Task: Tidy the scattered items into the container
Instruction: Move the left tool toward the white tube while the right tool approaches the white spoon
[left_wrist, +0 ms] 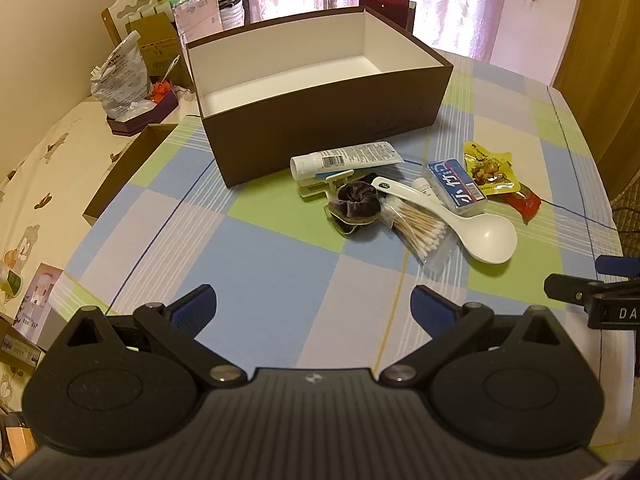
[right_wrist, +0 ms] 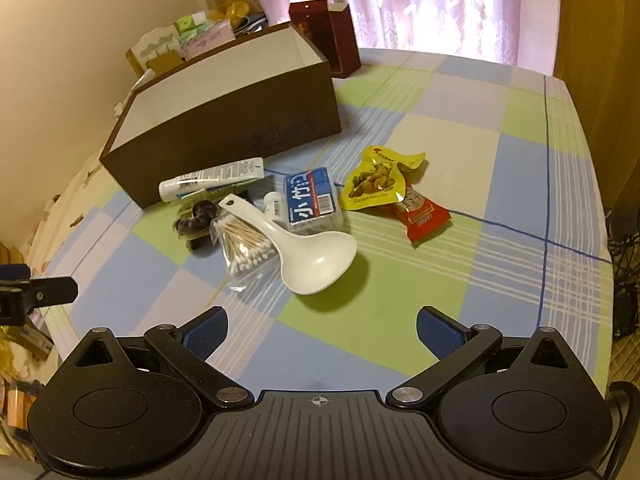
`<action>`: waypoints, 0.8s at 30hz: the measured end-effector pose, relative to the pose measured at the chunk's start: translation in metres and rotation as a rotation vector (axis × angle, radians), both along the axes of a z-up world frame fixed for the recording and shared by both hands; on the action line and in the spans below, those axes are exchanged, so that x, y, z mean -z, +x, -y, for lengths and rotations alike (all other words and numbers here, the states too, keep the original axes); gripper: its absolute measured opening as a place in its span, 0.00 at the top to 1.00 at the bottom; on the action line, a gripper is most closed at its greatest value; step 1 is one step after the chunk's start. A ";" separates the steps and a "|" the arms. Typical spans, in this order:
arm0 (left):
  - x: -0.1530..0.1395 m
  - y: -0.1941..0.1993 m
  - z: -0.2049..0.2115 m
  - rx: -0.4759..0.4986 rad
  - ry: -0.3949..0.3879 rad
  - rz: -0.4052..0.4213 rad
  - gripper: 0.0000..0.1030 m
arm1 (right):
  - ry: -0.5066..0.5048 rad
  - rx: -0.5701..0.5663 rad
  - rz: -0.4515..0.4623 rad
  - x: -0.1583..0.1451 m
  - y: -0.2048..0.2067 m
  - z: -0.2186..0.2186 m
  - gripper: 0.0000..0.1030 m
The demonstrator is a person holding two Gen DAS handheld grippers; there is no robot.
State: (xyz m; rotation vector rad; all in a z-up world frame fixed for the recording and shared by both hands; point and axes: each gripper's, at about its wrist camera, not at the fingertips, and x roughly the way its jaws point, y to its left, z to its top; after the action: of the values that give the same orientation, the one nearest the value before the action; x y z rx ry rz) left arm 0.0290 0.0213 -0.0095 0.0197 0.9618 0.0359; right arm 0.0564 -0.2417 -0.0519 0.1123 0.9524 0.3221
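Note:
An open brown box (left_wrist: 320,120) with a white, empty inside stands at the back of the table; it also shows in the right wrist view (right_wrist: 224,128). In front of it lie a white tube (left_wrist: 344,158), a brown scrunchie (left_wrist: 354,206), a bag of cotton swabs (left_wrist: 420,228), a white rice spoon (left_wrist: 480,232), a blue-labelled clear case (left_wrist: 456,188), a yellow snack packet (left_wrist: 490,168) and a red packet (left_wrist: 524,200). My left gripper (left_wrist: 314,306) is open and empty, short of the pile. My right gripper (right_wrist: 322,330) is open and empty, just short of the spoon (right_wrist: 316,258).
The table has a checked cloth (left_wrist: 280,264). A brown box lid (left_wrist: 128,168) lies at the left edge. Bags, cartons and a purple tray (left_wrist: 140,116) crowd the far left. Dark red boxes (right_wrist: 324,36) stand behind the box. The other gripper's tip (left_wrist: 592,296) shows at the right.

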 end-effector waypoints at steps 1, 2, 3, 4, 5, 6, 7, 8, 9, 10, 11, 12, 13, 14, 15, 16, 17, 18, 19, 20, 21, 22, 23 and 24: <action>0.000 0.001 0.000 0.001 0.001 -0.001 0.01 | 0.000 0.004 -0.004 0.000 0.001 0.000 0.00; 0.000 0.002 -0.001 0.002 0.002 -0.002 0.01 | -0.001 0.007 -0.006 0.000 0.003 -0.001 0.00; 0.000 0.003 -0.001 0.003 0.003 -0.003 0.01 | 0.000 0.011 -0.006 0.000 0.004 -0.001 0.00; 0.000 0.005 -0.002 0.004 0.004 -0.004 0.01 | 0.001 0.016 -0.006 0.000 0.005 -0.001 0.00; -0.001 0.006 -0.003 0.006 0.005 -0.004 0.01 | 0.000 0.020 -0.005 0.000 0.006 -0.002 0.00; -0.001 0.008 -0.003 0.007 0.006 -0.004 0.01 | -0.002 0.025 -0.003 0.000 0.008 -0.002 0.00; -0.002 0.010 -0.004 0.008 0.008 -0.004 0.01 | -0.003 0.033 -0.002 0.001 0.009 -0.002 0.00; -0.002 0.013 -0.005 0.011 0.010 -0.004 0.01 | -0.002 0.041 -0.001 0.001 0.011 -0.002 0.00; -0.003 0.015 -0.005 0.014 0.011 -0.005 0.01 | 0.002 0.050 -0.003 0.003 0.013 -0.002 0.00; -0.003 0.017 -0.006 0.019 0.013 -0.005 0.01 | 0.007 0.058 -0.008 0.004 0.015 -0.003 0.00; -0.003 0.020 -0.007 0.025 0.015 -0.006 0.01 | 0.012 0.066 -0.013 0.005 0.017 -0.003 0.00; -0.002 0.022 -0.008 0.030 0.017 -0.007 0.01 | 0.019 0.070 -0.016 0.006 0.019 -0.003 0.00; -0.002 0.025 -0.009 0.035 0.019 -0.010 0.01 | 0.024 0.072 -0.018 0.007 0.020 -0.004 0.00; -0.001 0.027 -0.010 0.039 0.020 -0.012 0.01 | 0.030 0.076 -0.021 0.009 0.022 -0.005 0.00; 0.000 0.029 -0.012 0.043 0.020 -0.015 0.01 | 0.036 0.081 -0.024 0.010 0.023 -0.007 0.00; 0.001 0.032 -0.013 0.048 0.021 -0.017 0.01 | 0.042 0.088 -0.028 0.012 0.025 -0.008 0.00; 0.002 0.034 -0.015 0.052 0.022 -0.020 0.01 | 0.051 0.096 -0.033 0.014 0.027 -0.009 0.00; 0.003 0.036 -0.017 0.056 0.024 -0.023 0.01 | 0.061 0.104 -0.036 0.015 0.028 -0.009 0.00; 0.005 0.038 -0.019 0.060 0.026 -0.026 0.01 | 0.071 0.112 -0.040 0.017 0.030 -0.010 0.00; 0.007 0.040 -0.021 0.066 0.029 -0.029 0.01 | 0.082 0.122 -0.043 0.018 0.031 -0.010 0.00; 0.008 0.042 -0.023 0.072 0.032 -0.032 0.01 | 0.090 0.131 -0.046 0.020 0.033 -0.011 0.00; 0.010 0.044 -0.025 0.077 0.034 -0.034 0.01 | 0.097 0.141 -0.050 0.022 0.034 -0.011 0.00; 0.011 0.047 -0.027 0.083 0.036 -0.036 0.01 | 0.104 0.153 -0.056 0.023 0.035 -0.011 0.00; 0.012 0.049 -0.029 0.091 0.038 -0.035 0.01 | 0.112 0.166 -0.060 0.025 0.037 -0.011 0.00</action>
State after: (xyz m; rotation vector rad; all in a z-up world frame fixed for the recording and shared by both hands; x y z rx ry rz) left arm 0.0777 0.0502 -0.0219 0.0989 0.9944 -0.0298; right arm 0.0931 -0.2306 -0.0772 0.3032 0.9780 0.2199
